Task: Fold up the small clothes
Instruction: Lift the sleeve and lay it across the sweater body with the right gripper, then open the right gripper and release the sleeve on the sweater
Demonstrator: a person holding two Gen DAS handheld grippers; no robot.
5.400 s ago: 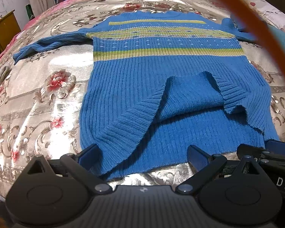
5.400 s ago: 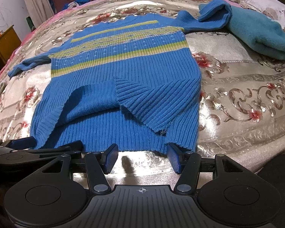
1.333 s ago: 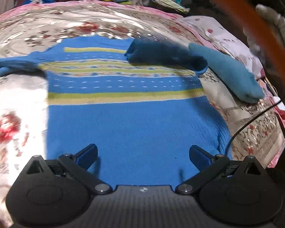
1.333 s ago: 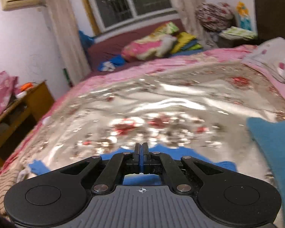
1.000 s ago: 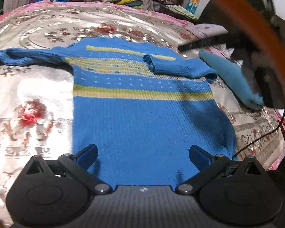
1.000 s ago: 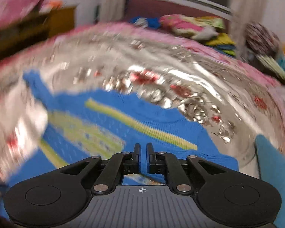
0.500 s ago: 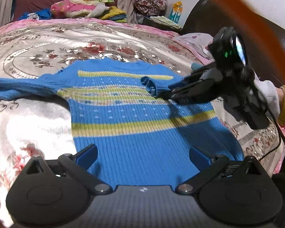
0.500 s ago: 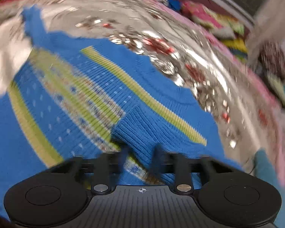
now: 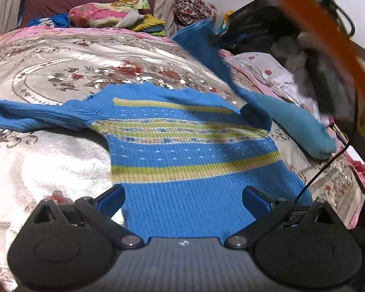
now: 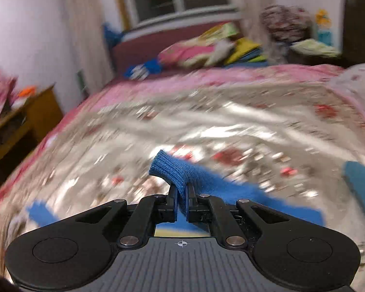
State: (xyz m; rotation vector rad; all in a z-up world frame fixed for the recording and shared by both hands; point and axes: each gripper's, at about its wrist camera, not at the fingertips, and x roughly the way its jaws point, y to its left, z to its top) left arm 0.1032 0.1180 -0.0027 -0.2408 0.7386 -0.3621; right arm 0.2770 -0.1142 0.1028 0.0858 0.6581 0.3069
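The blue sweater (image 9: 192, 170) with yellow-green stripes is lying flat on the bed (image 9: 48, 77), spread over the silvery floral bedspread, its hem end nearest the left claw (image 9: 183, 200). That claw's jaws are standing wide apart, one finger over the sweater's left edge and the other over its right part, with the ribbed lower body of the garment lying between them; whether the pads are touching the knit is unclear. One sleeve (image 9: 26, 119) is stretching out flat to the left on the bedspread. The other sleeve (image 9: 204, 48) is rising off the bed, pulled up and away toward the far right. The right claw (image 10: 181, 206) is clamping that sleeve's ribbed cuff (image 10: 170, 170), jaws nearly together on the knit, the cuff end sticking out beyond the fingertips. A folded teal garment (image 9: 301, 129) is lying on the bed just beside the sweater's right shoulder.
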